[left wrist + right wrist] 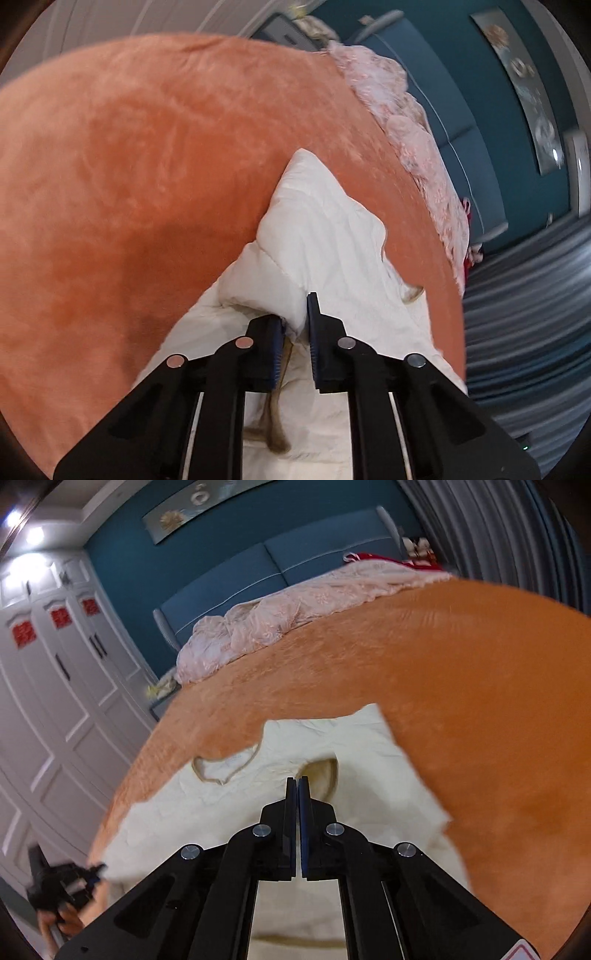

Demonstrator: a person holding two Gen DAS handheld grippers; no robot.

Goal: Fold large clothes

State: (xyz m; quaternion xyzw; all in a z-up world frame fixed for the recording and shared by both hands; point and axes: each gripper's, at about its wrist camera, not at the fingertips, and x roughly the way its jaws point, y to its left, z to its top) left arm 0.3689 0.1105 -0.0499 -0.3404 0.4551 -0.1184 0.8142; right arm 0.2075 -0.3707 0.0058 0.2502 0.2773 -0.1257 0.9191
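A large cream-white padded garment [295,746] with tan trim lies on the orange bed cover [461,686]. In the left wrist view my left gripper [297,328] is shut on a bunched fold of the garment [317,229], which rises ahead of the fingers. In the right wrist view my right gripper [297,786] has its fingers pressed together just above the garment near a tan-lined opening [325,775]; whether cloth is pinched between them I cannot tell. The left gripper [92,873] also shows at the lower left, at the garment's edge.
A crumpled pink quilt [295,609] lies along the head of the bed by the blue headboard [258,576]. White wardrobe doors [55,701] stand to the left. Grey curtains [498,528] hang to the right.
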